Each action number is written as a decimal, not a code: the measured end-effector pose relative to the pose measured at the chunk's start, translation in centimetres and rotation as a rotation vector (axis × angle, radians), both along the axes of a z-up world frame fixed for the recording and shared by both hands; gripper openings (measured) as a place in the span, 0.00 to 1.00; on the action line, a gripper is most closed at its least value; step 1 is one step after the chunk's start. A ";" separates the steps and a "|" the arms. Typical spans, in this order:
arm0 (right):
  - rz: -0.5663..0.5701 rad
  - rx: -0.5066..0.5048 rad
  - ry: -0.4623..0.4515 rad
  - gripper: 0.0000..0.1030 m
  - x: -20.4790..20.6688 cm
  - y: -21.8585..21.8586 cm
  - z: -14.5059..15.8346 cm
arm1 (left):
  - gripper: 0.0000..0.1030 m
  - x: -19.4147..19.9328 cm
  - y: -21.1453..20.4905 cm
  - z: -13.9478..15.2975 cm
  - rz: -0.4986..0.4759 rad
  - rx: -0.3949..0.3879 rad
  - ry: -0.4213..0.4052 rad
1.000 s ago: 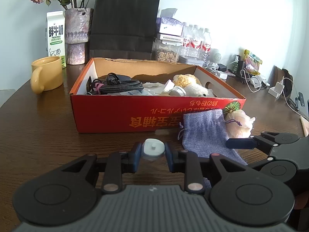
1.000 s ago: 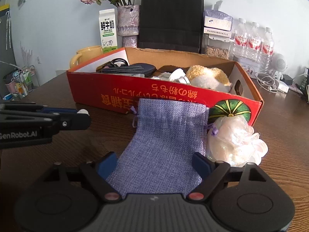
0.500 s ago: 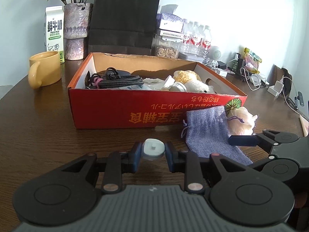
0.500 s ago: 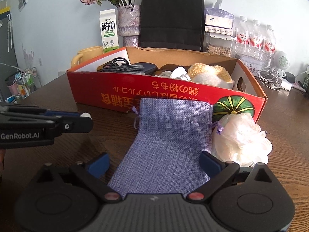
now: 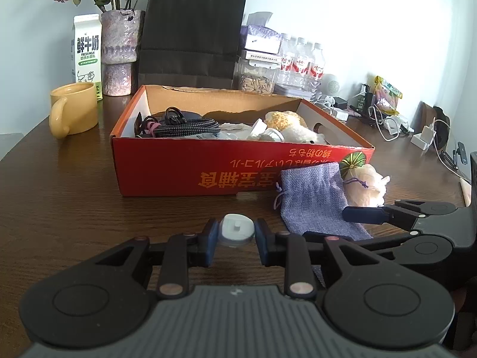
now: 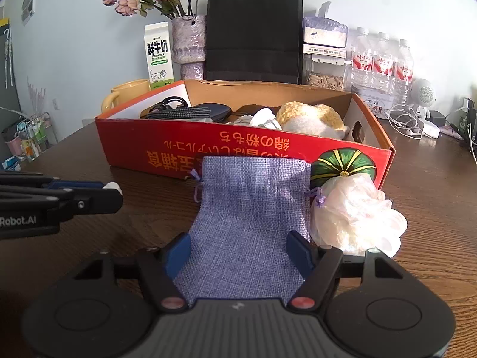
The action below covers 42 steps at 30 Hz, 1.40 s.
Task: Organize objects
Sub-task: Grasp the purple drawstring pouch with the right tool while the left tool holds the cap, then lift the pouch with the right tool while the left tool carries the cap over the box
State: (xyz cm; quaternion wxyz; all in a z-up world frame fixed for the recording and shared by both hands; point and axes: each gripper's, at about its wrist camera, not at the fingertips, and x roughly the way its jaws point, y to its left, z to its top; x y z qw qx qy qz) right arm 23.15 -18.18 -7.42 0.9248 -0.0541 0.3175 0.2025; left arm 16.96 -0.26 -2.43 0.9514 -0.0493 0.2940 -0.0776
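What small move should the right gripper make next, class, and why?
Probably finish closing. The right gripper has its jaws closing around the purple pouch, which lies flat on the table before the red box and looks not yet pinched.

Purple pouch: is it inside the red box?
No, the pouch lies on the table in front of the box, against its front wall.

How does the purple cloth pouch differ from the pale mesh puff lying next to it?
The purple pouch is flat, woven and rectangular; the pale puff is rounded, ruffled and translucent. The pouch lies between the right gripper's closing fingers; the puff sits outside them. Both rest on the table against the red box.
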 end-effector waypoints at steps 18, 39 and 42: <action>-0.006 0.014 0.076 0.96 -0.4 -0.6 0.9 | 0.27 -0.7 0.5 0.9 0.014 0.009 -0.014; 0.041 0.005 -0.006 0.37 -1.7 0.8 0.1 | 0.27 -1.0 0.8 0.4 0.021 0.003 -0.003; 0.058 0.037 -0.011 0.15 -2.2 0.5 0.3 | 0.27 -1.2 0.9 0.5 0.026 0.003 -0.007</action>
